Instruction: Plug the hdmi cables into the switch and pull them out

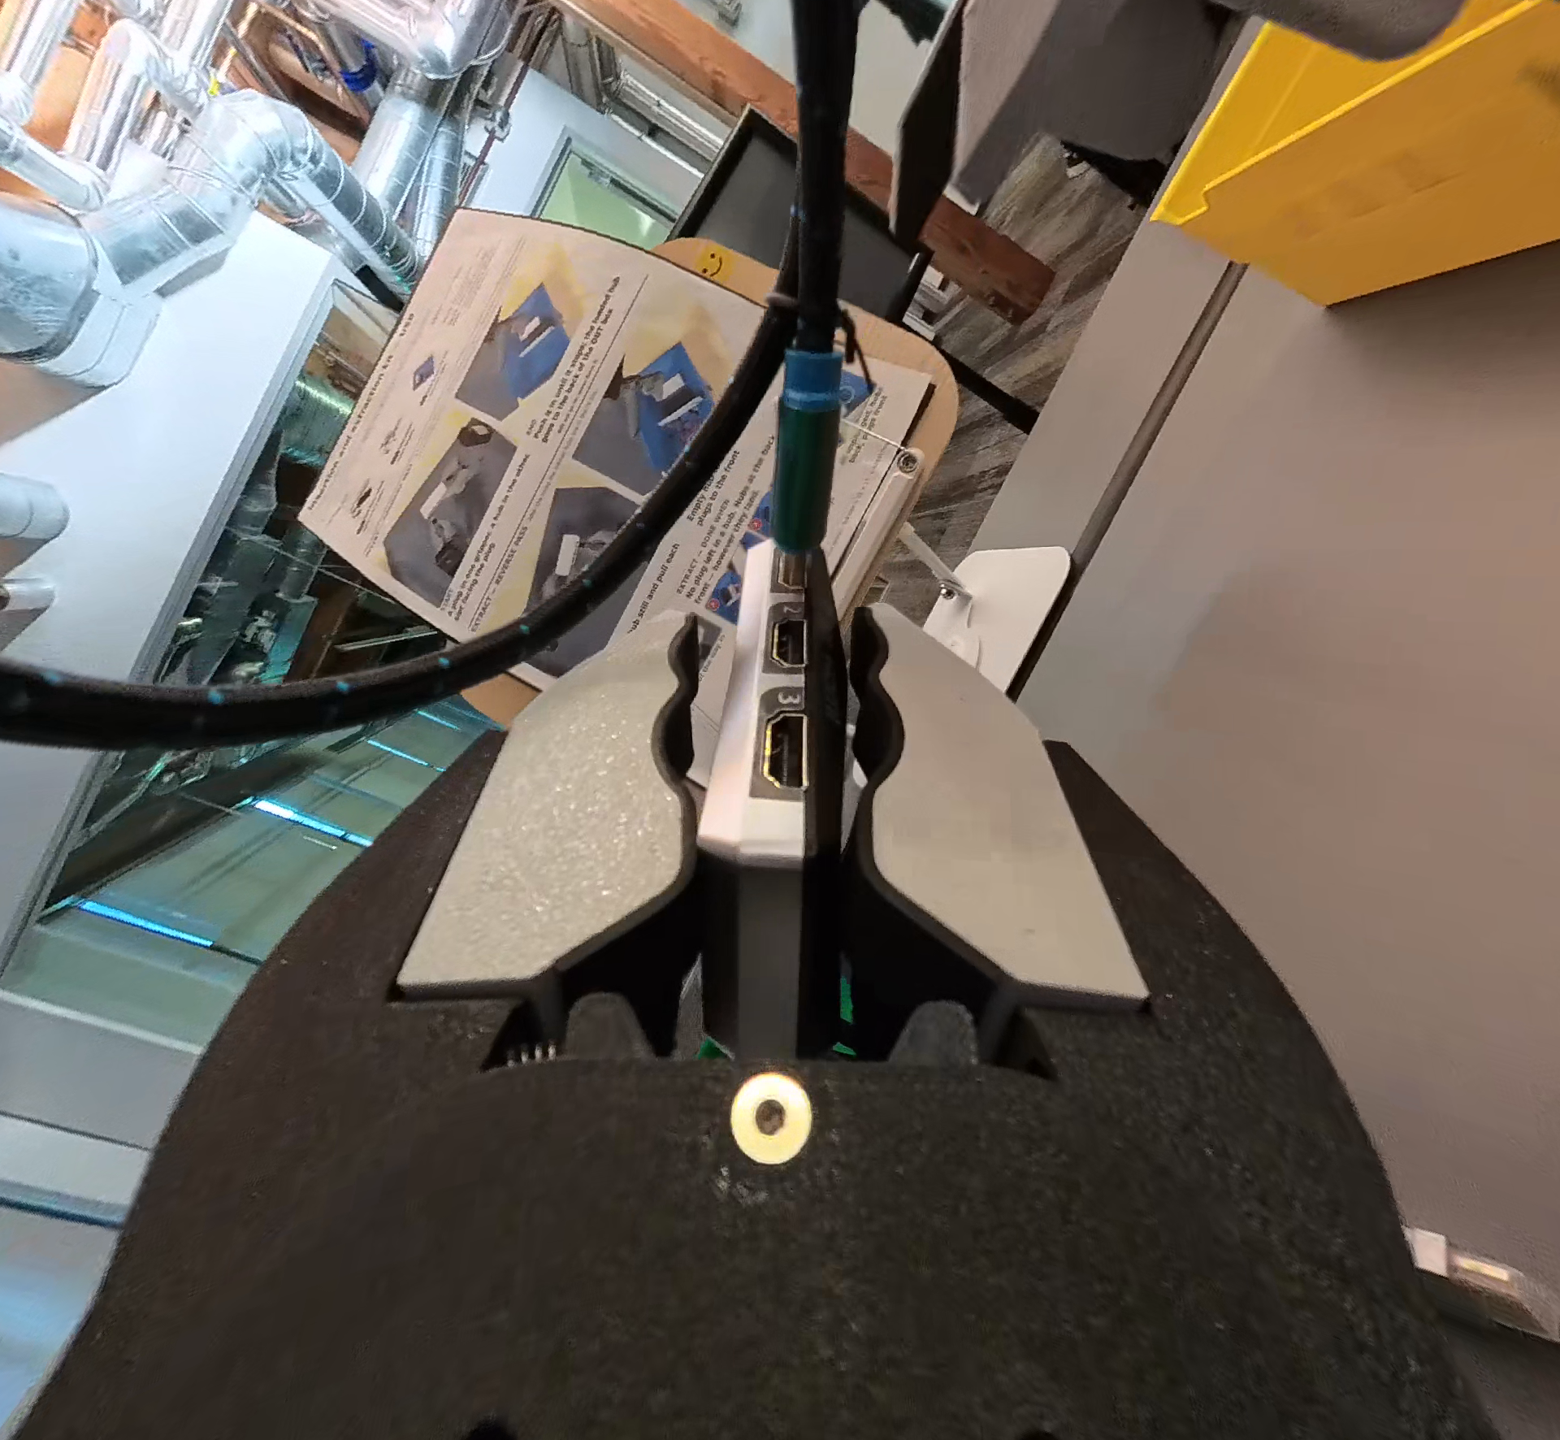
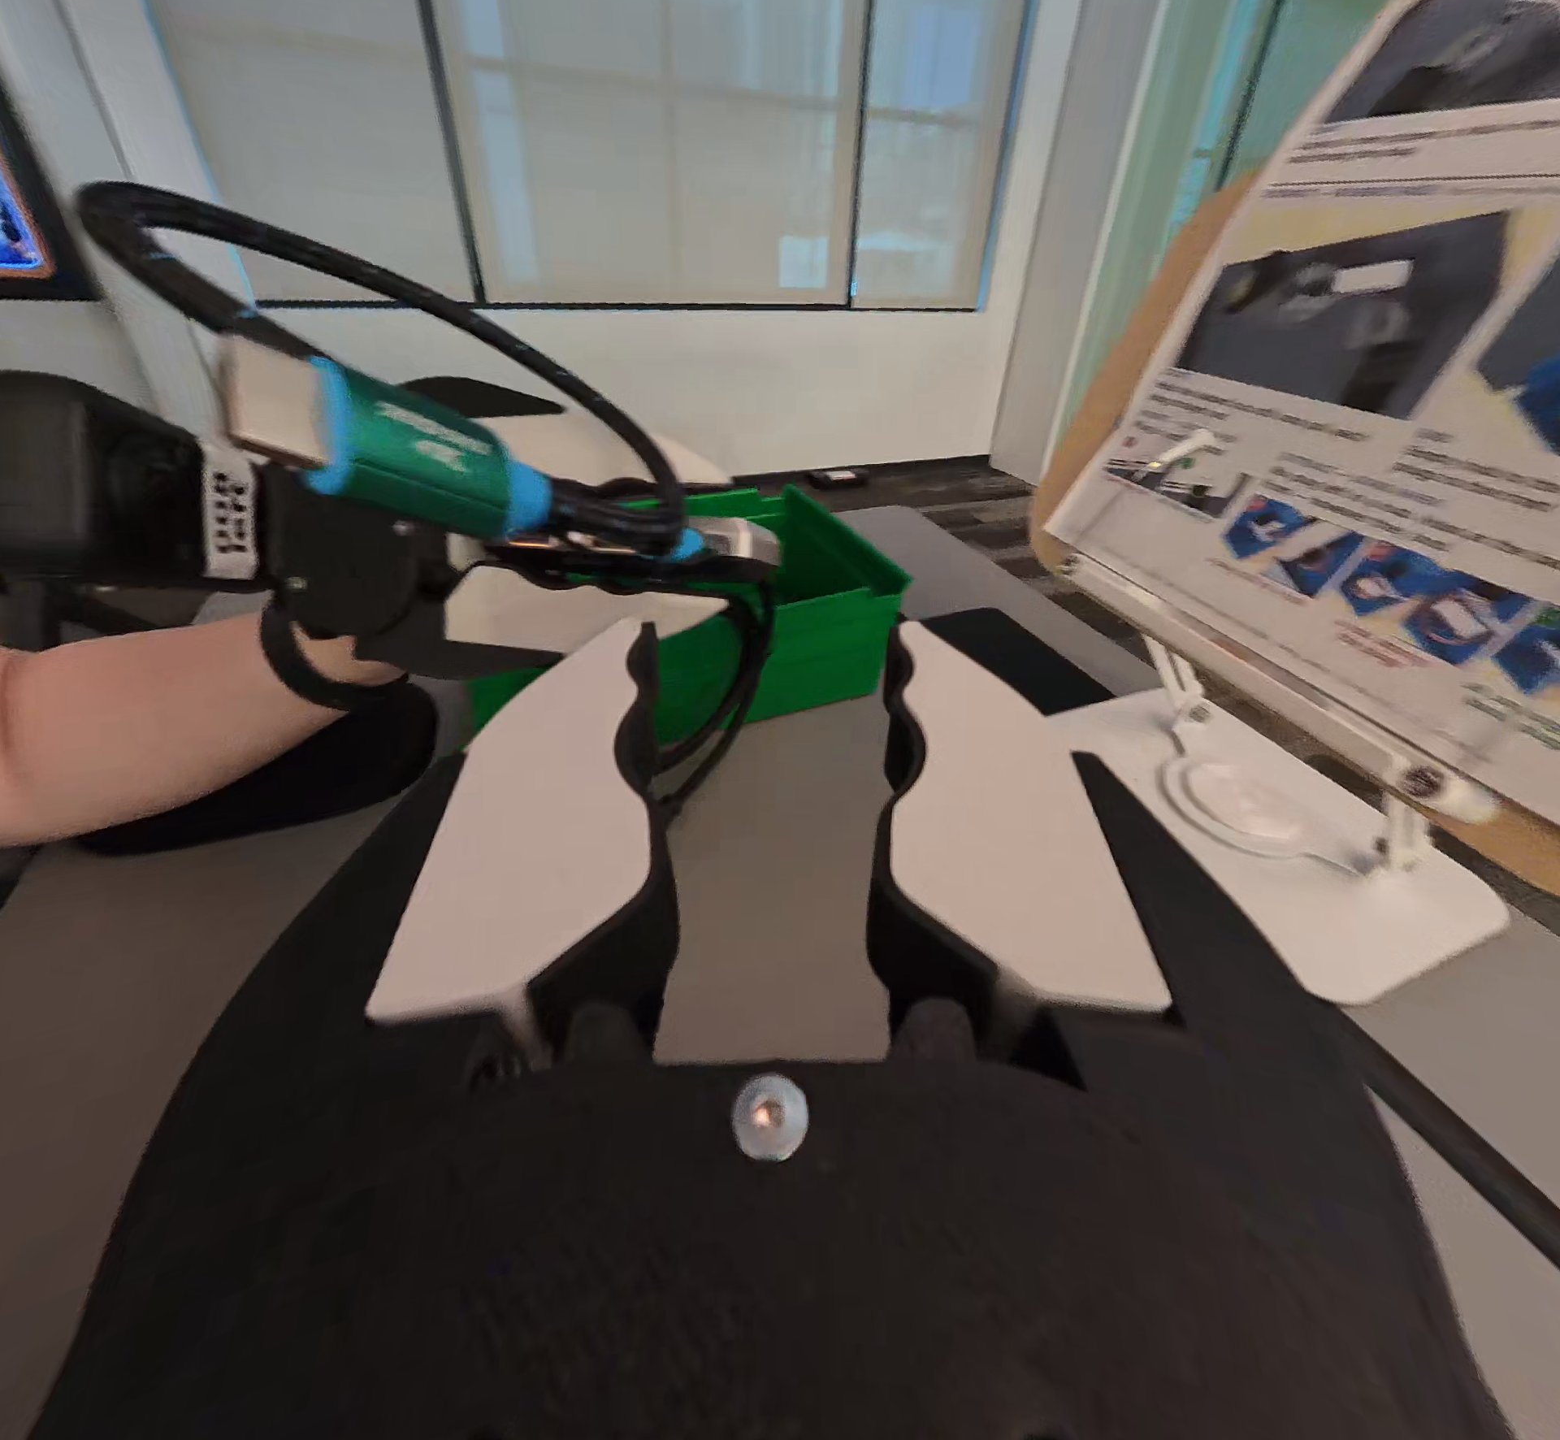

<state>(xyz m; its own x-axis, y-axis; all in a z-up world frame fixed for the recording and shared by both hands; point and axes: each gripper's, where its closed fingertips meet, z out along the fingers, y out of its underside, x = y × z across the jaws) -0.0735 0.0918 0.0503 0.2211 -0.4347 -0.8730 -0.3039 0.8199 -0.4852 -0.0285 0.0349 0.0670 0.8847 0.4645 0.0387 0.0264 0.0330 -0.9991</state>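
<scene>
My left gripper (image 1: pixel 772 640) is shut on a white HDMI switch (image 1: pixel 760 800), held edge-on between the fingers. Two of its ports (image 1: pixel 785 749) face the camera, empty. A green HDMI plug with blue ends (image 1: pixel 806 462) sits in the far port, and its black braided cable (image 1: pixel 591 580) loops away to the left. In the right wrist view the switch (image 2: pixel 270 412), plug (image 2: pixel 422 454) and coiled cable (image 2: pixel 506 352) show at left, held up by a person's arm (image 2: pixel 127 724). The cable's other plug (image 2: pixel 726 542) hangs by the coil. My right gripper (image 2: pixel 768 648) is open and empty above the grey table (image 2: pixel 768 893).
A green bin (image 2: pixel 827 623) stands on the table behind the right gripper. An instruction sheet on a white stand (image 2: pixel 1317 893) is at the right, and also shows in the left wrist view (image 1: pixel 591 403). A yellow bin (image 1: pixel 1351 158) sits at the upper right there. Left tips to right tips: about 8 cm.
</scene>
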